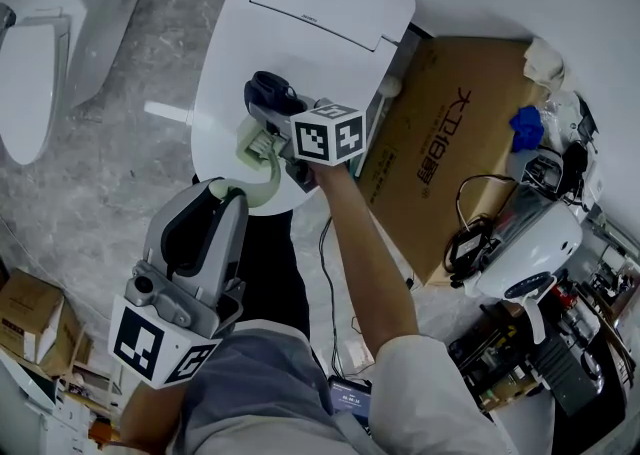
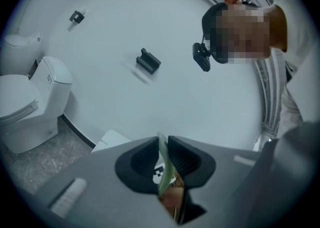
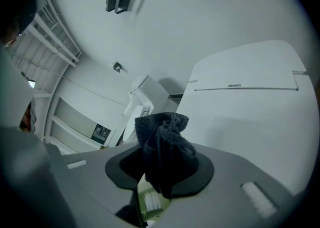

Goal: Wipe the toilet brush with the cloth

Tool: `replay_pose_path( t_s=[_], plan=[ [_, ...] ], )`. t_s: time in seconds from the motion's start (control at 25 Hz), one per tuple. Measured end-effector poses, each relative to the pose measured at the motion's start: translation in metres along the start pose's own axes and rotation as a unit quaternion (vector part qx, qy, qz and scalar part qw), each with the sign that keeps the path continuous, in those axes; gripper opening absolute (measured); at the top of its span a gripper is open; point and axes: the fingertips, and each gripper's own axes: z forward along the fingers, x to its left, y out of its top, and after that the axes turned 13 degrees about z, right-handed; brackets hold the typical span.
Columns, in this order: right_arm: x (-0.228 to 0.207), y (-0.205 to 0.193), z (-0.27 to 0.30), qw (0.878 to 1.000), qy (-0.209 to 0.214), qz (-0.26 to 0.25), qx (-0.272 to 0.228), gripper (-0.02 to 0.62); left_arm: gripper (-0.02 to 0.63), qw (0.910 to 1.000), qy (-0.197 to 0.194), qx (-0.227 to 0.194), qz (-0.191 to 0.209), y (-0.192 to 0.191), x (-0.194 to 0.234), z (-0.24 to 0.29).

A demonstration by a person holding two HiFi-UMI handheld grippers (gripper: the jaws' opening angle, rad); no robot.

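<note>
The toilet brush (image 1: pixel 258 146) is pale green with a curved handle and white bristles. In the head view it hangs over the closed toilet lid (image 1: pixel 310 13). My left gripper (image 1: pixel 222 193), low at the left, is shut on the thin handle (image 2: pixel 165 164). My right gripper (image 1: pixel 272 121) is shut on a dark cloth (image 1: pixel 270 93), which sits right beside the brush head. In the right gripper view the cloth (image 3: pixel 165 147) bunches up out of the jaws, and the brush head (image 3: pixel 149 199) shows just below them.
A second toilet (image 1: pixel 40 53) stands at the far left on the marbled floor. A large cardboard box (image 1: pixel 450 133) lies to the right, with cables and devices (image 1: pixel 530 243) beyond it. A small cardboard box (image 1: pixel 30 318) sits at bottom left. Dark hooks (image 2: pixel 148 60) are on the wall.
</note>
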Motion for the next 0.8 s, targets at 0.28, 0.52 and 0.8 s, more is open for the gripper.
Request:
replay_pose_path(
  t_s=[0.28,0.52,0.8],
  plan=[
    [0.013,-0.002,-0.009,0.999,0.042,0.03,-0.005,0.112,0.0,1.0,0.002,0.005,-0.003,0.0,0.002,0.0],
    [0.015,-0.007,-0.018,0.998,0.05,0.039,-0.005,0.112,0.0,0.9999,0.004,0.01,-0.003,0.001,0.002,0.002],
    [0.014,-0.013,-0.036,0.996,0.056,0.067,-0.019,0.114,0.0,0.9999,0.007,0.013,-0.002,0.002,0.002,-0.001]
  ],
)
